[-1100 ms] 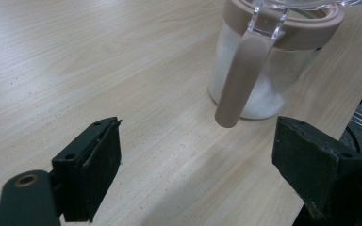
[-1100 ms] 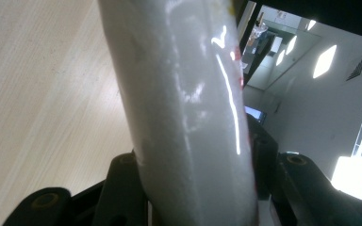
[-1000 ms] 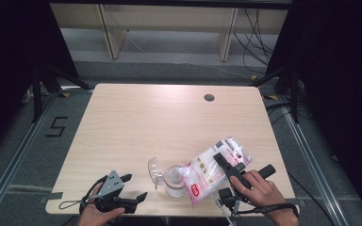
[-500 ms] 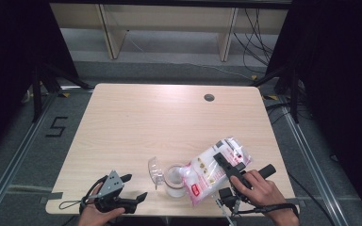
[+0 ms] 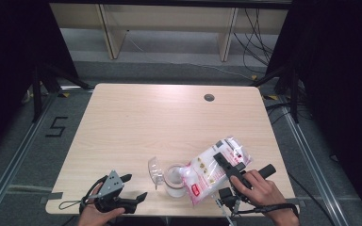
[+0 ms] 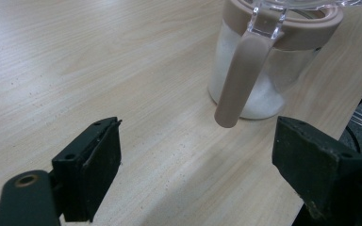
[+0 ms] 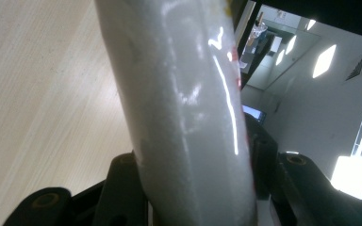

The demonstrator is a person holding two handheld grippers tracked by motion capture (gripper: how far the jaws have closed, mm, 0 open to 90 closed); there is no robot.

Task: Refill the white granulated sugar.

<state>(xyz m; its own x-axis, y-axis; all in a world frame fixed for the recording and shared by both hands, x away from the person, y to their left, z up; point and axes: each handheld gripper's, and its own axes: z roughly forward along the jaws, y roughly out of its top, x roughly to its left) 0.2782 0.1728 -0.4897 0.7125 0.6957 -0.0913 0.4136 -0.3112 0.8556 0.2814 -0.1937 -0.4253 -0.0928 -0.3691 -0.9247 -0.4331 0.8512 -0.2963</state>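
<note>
Jar near table front edge, far half bare.

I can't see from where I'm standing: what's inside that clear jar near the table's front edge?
The jar holds a white powder, piled against its clear wall. The tilted bag in the right gripper reaches over its mouth. The beige rim hides the powder's top.

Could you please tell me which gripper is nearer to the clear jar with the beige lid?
The left gripper: it rests open beside the jar, apart from it. The right gripper stands farther off, shut on the bag.
</note>
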